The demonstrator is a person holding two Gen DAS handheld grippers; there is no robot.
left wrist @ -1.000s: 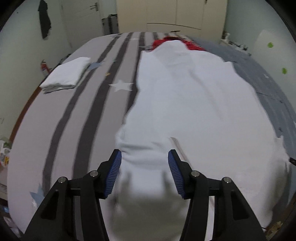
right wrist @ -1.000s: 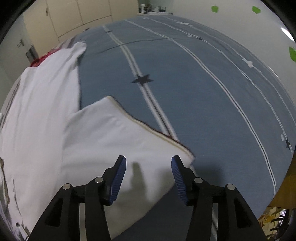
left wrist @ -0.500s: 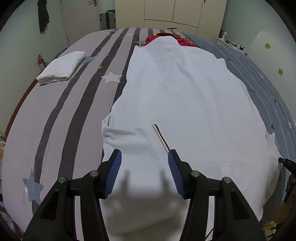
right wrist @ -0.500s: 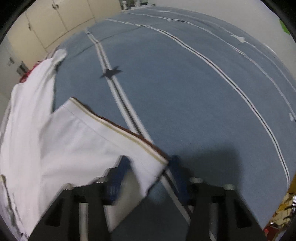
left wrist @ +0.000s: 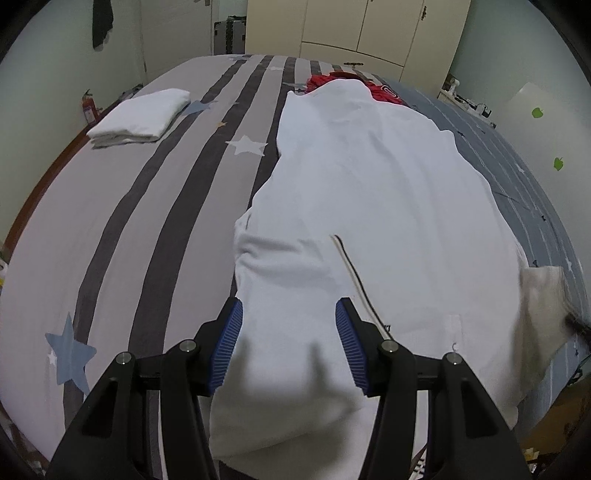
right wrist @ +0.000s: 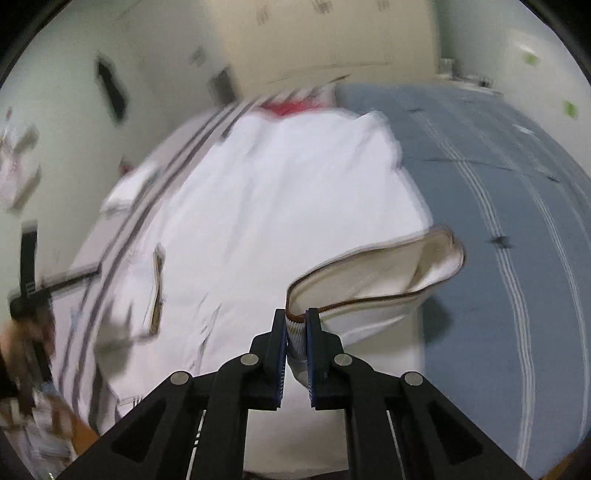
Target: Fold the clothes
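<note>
A large white garment (left wrist: 369, 192) lies spread along the bed, its near end crumpled and a dark trim line running across it. My left gripper (left wrist: 288, 347) hovers open above that near end with nothing between its fingers. In the right wrist view the same white garment (right wrist: 280, 199) fills the middle, blurred by motion. My right gripper (right wrist: 295, 328) is shut on a brown-trimmed corner of the garment, and the lifted flap (right wrist: 384, 269) curls up off the bed. At the right edge of the left wrist view that raised corner (left wrist: 543, 302) shows as a blur.
A folded white stack (left wrist: 142, 114) rests on the grey striped half of the bed (left wrist: 110, 229). A red garment (left wrist: 380, 90) pokes out beyond the white one. The blue cover (right wrist: 498, 206) lies right. Wardrobes (left wrist: 354, 29) stand behind. A person's hand (right wrist: 22, 332) shows at left.
My right gripper has shut on the garment's trimmed corner and lifted it, swinging left toward the garment's middle. The left gripper has risen and drawn back a little, still open.
</note>
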